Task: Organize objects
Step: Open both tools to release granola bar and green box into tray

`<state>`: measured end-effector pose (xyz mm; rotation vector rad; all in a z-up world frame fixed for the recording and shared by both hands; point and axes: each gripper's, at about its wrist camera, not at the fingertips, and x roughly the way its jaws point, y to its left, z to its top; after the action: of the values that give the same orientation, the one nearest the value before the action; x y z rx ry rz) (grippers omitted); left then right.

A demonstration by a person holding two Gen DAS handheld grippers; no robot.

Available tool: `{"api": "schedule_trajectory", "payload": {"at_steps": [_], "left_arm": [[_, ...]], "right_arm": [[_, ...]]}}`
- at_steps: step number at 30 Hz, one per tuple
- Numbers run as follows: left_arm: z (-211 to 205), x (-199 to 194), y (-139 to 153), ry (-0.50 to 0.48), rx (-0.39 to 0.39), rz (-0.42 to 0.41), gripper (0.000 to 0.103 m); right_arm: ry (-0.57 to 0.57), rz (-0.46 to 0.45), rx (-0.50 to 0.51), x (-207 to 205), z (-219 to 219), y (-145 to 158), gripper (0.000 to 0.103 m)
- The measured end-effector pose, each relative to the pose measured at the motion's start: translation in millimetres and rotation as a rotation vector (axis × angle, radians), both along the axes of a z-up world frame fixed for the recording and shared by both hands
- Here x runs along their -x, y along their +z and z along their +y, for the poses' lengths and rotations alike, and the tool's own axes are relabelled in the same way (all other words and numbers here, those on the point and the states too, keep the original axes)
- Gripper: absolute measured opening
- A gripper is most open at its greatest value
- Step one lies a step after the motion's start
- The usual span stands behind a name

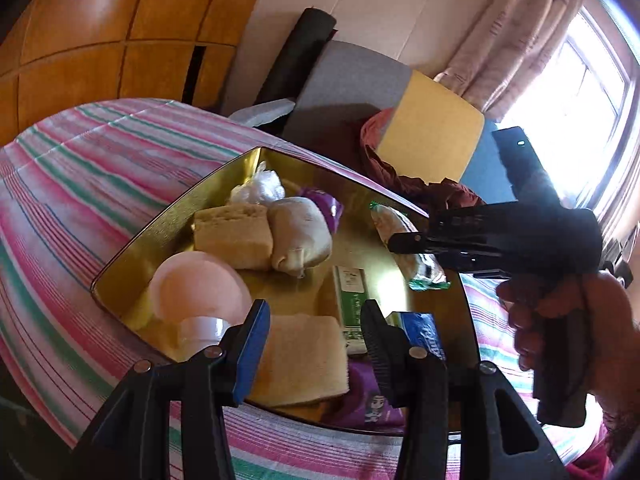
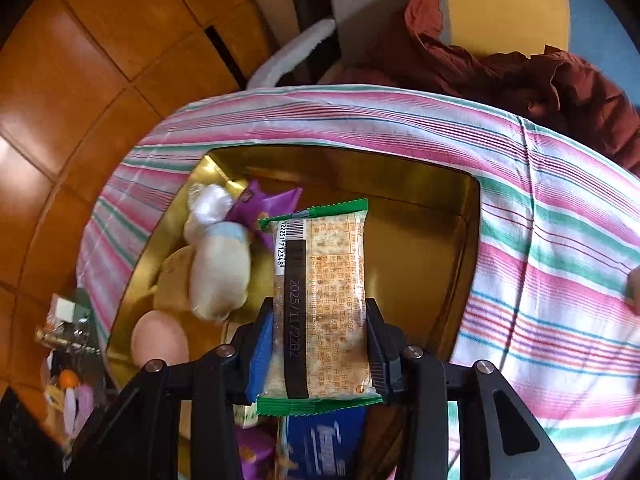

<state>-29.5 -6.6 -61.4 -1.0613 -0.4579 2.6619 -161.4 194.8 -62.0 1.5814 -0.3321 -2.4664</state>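
A gold tray (image 1: 168, 224) lies on a pink-and-green striped cloth (image 1: 80, 168). It holds yellow sponges (image 1: 232, 232), a cream pouch (image 1: 300, 236), a pink-domed bottle (image 1: 196, 292), a green box (image 1: 352, 292), purple packets (image 1: 368, 400) and a blue packet (image 1: 424, 336). My left gripper (image 1: 316, 332) is open above the tray's near side, over a sponge (image 1: 300, 360). My right gripper (image 2: 320, 340) is shut on a green-edged cracker packet (image 2: 320, 280) and holds it above the tray (image 2: 420, 216). It also shows in the left wrist view (image 1: 404, 240), at the tray's right.
A dark red cloth (image 1: 400, 176), a yellow cushion (image 1: 432, 128) and a grey seat (image 1: 348, 88) lie beyond the tray. Wooden cabinet panels (image 1: 100, 40) stand at the left. Small clutter (image 2: 68, 340) sits off the cloth's left edge in the right wrist view.
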Motion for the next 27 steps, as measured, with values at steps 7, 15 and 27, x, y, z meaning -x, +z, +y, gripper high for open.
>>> {"api": "schedule_trajectory", "payload": {"at_steps": [7,15,27], "left_arm": [[-11.9,2.0,-1.3,0.013,-0.026,-0.004,0.048],[-18.7,3.5,-1.2,0.029,-0.041,-0.005,0.048],[10.1,-9.4,3.2,-0.065,-0.035,0.011,0.048]], "right_arm": [[-0.155,-0.082,0.034,36.7,-7.4,-24.2,0.043],[-0.077,-0.006,0.177,33.7,-18.6,-14.2,0.058],[-0.021,0.196,0.011,-43.0,27.4,40.4,0.064]]}}
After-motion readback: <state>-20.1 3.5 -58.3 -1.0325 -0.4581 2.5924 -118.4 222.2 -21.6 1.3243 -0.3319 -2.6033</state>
